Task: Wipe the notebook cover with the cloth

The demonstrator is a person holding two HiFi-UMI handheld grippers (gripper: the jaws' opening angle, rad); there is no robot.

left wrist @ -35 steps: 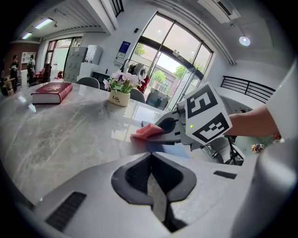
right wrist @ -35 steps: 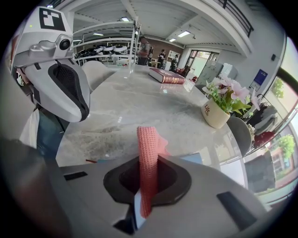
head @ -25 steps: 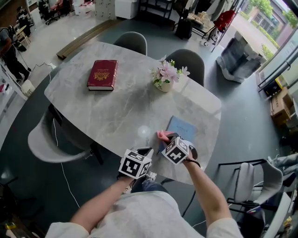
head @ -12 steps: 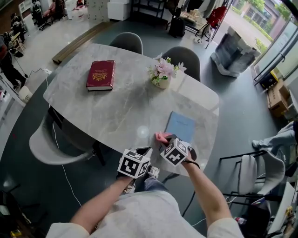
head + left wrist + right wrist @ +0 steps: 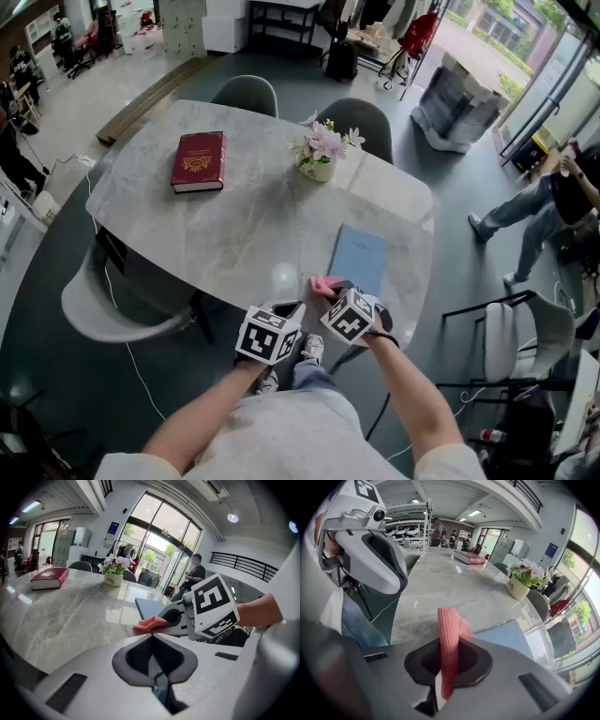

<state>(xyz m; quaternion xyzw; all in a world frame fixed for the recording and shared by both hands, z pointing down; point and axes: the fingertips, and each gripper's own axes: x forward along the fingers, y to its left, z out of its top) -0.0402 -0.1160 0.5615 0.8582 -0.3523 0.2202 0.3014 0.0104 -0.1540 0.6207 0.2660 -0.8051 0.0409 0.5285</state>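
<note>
Near surface (image 5: 234,216) edge: right hand-held gripper (image 5: 330,288) clamped cloth (image 5: 322,284), just beside notebook (image 5: 361,258).
Left hand-held gripper (image 5: 289,307): closed, empty.
Progress: cloth was held; wiping seemingly not begun.

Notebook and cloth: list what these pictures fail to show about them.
- Notebook near edge: head view, hidden behind the right gripper.
- Cloth touching the notebook or not: head view, the gripper covers that spot.
- Any print on the notebook: head view, too small to read.

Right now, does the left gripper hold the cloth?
No, the cloth is clamped between the jaws of the right gripper; the left gripper is shut on nothing.
</note>
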